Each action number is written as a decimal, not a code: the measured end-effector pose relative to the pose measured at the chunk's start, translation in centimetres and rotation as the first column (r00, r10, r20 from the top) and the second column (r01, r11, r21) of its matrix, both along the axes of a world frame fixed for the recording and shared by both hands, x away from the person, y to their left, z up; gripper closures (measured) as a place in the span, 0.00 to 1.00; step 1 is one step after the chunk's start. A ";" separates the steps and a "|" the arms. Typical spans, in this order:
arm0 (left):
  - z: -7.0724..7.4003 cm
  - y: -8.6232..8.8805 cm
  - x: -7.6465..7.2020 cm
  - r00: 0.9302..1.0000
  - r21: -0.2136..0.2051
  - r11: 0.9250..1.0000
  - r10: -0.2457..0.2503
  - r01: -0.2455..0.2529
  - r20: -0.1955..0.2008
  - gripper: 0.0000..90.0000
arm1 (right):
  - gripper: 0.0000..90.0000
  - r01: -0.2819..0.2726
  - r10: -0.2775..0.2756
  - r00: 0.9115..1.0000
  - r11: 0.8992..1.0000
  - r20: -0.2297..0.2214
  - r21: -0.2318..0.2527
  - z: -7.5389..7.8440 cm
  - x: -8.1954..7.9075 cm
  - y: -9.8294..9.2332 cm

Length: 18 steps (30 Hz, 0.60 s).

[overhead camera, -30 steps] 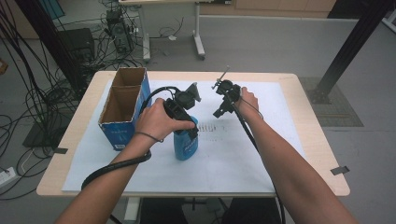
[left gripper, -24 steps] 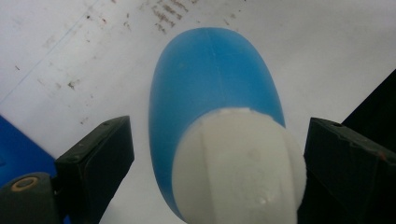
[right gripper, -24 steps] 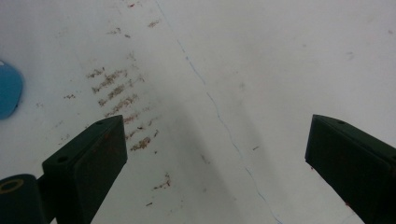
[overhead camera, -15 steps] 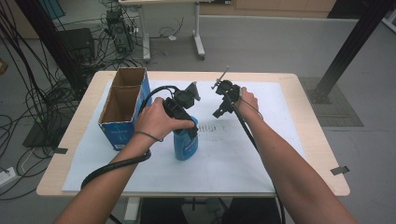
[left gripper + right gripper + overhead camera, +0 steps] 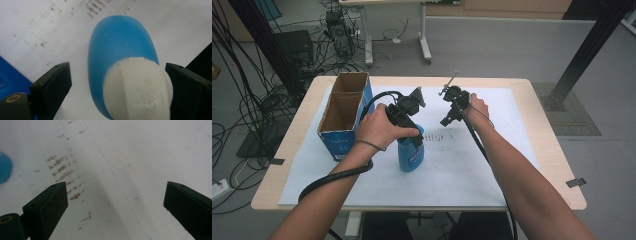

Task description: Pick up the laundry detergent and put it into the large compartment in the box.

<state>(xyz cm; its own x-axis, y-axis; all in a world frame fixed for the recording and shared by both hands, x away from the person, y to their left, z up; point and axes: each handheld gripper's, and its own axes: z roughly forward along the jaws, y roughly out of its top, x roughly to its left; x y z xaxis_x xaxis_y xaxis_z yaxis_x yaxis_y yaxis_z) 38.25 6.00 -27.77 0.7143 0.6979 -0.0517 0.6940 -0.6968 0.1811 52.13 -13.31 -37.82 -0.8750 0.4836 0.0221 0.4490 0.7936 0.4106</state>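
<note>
The left gripper [image 5: 117,82] has its jaws wide apart around the white cap [image 5: 138,87] of a blue bottle [image 5: 120,47]; one jaw touches the cap, the other stands clear. The bottle stands upright on the white paper [image 5: 472,170], beside the cardboard box [image 5: 343,112]. Its label is hard to read. The right gripper [image 5: 115,202] is open over stained paper. Nothing has moved since before.

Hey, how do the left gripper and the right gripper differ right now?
The left gripper straddles the blue bottle's white cap, one jaw apart from it; the right gripper has only the white paper between its jaws. Both stand wide open, pointing down.
</note>
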 end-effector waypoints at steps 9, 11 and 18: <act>0.0 0.1 0.0 1.000 0.000 1.000 0.003 -0.003 -0.001 0.10 | 0.06 -0.004 0.004 1.000 1.000 0.000 -0.007 0.0 0.0 0.1; -0.1 0.1 0.0 1.000 -0.001 1.000 0.002 -0.002 -0.003 0.10 | 0.06 -0.003 0.003 1.000 1.000 0.001 -0.007 0.0 0.0 0.1; -0.3 0.1 0.1 1.000 0.006 1.000 0.001 -0.001 -0.008 0.10 | 0.06 0.002 -0.002 1.000 1.000 -0.003 -0.004 0.0 0.0 0.1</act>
